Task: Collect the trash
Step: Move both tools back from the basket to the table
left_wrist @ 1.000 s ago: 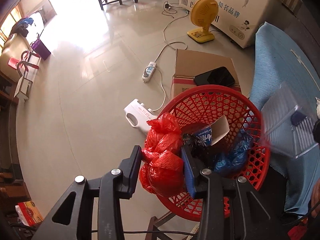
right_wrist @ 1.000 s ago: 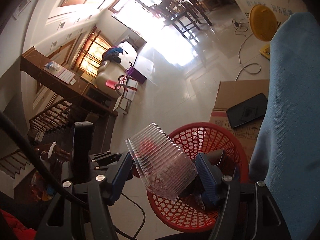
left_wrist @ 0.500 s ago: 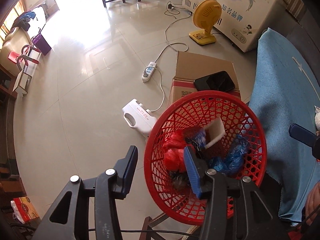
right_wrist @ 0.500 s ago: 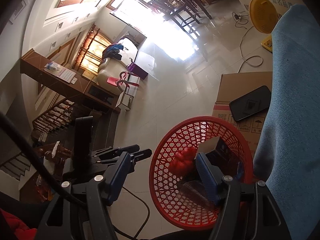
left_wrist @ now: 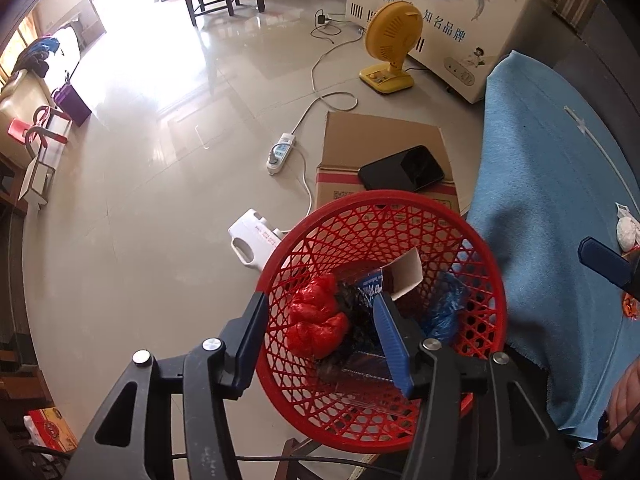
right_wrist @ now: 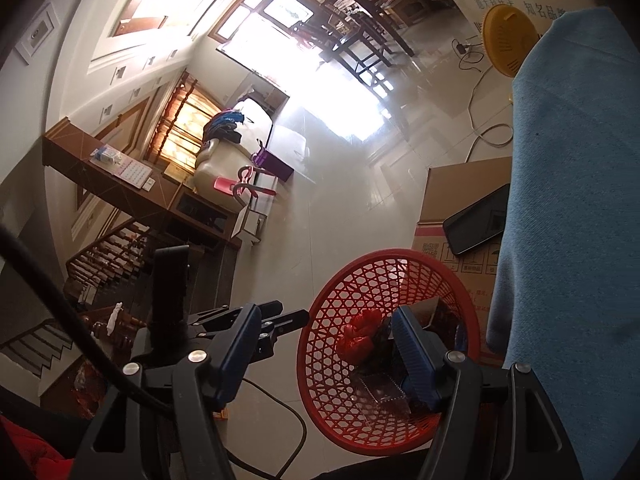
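Left gripper hangs over the near rim of the red basket, pointing steeply down; jaws apart, have just been opening, nothing pinched between them, only basket contents seen through the gap. Right gripper also w/ jaws apart and empty, one finger outside the basket's left rim, other over its inside.

Basket = red plastic lattice, round, sits at the left edge of the blue cloth. Inside: crumpled red bag at left, shiny, bunched in lumps; dark crinkled wrapper beside it; clear ribbed tray lying low on the near side; small carton w/ open flap in the middle; blue bag at right against the wall.

On the cloth, far right, a white wad, outside the basket.

Beyond the basket: cardboard box w/ a black phone on top. Left of it a white jug on the floor, then power strip. Further back yellow fan, white freezer behind.
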Demonstrator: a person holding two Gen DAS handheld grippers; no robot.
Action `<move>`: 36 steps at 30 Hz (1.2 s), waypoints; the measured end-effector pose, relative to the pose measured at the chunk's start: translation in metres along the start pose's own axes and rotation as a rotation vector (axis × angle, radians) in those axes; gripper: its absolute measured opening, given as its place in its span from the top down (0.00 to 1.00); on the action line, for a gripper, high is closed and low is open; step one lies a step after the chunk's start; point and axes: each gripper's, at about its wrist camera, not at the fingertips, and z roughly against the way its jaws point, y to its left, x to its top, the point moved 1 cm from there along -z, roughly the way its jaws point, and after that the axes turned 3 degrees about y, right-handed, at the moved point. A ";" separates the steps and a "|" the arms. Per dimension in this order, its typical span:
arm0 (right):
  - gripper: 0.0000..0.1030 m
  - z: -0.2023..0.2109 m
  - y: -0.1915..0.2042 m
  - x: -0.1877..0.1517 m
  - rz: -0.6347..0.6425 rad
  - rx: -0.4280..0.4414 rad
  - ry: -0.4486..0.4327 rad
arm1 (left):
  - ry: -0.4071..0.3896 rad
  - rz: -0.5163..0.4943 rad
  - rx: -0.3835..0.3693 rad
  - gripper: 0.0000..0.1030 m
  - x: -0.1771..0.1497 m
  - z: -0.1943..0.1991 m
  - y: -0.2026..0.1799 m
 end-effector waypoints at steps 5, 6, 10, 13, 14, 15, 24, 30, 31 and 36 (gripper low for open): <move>0.31 0.019 -0.004 0.001 -0.011 0.005 -0.045 | -0.014 -0.025 -0.002 0.46 0.001 0.006 -0.013; 0.31 0.022 -0.005 0.000 -0.013 0.005 -0.053 | -0.018 -0.031 -0.001 0.46 0.001 0.007 -0.015; 0.31 0.038 -0.008 -0.001 -0.022 0.003 -0.089 | -0.034 -0.061 0.003 0.45 0.002 0.012 -0.028; 0.31 0.051 -0.011 -0.003 -0.030 0.001 -0.117 | -0.040 -0.077 -0.003 0.45 0.003 0.015 -0.038; 0.31 0.055 -0.012 -0.003 -0.033 0.000 -0.125 | -0.041 -0.082 -0.006 0.45 0.003 0.015 -0.040; 0.31 0.059 -0.013 -0.004 -0.035 -0.001 -0.134 | -0.042 -0.086 -0.008 0.45 0.003 0.016 -0.043; 0.31 0.102 -0.020 -0.009 -0.058 -0.013 -0.225 | -0.078 -0.152 -0.021 0.45 0.003 0.028 -0.069; 0.31 0.130 -0.025 -0.012 -0.073 -0.025 -0.286 | -0.106 -0.199 -0.041 0.44 0.005 0.038 -0.092; 0.31 0.135 -0.026 -0.013 -0.077 -0.028 -0.296 | -0.110 -0.207 -0.044 0.44 0.005 0.040 -0.096; 0.31 0.159 -0.035 -0.017 -0.102 -0.043 -0.345 | -0.120 -0.237 -0.064 0.44 0.005 0.043 -0.112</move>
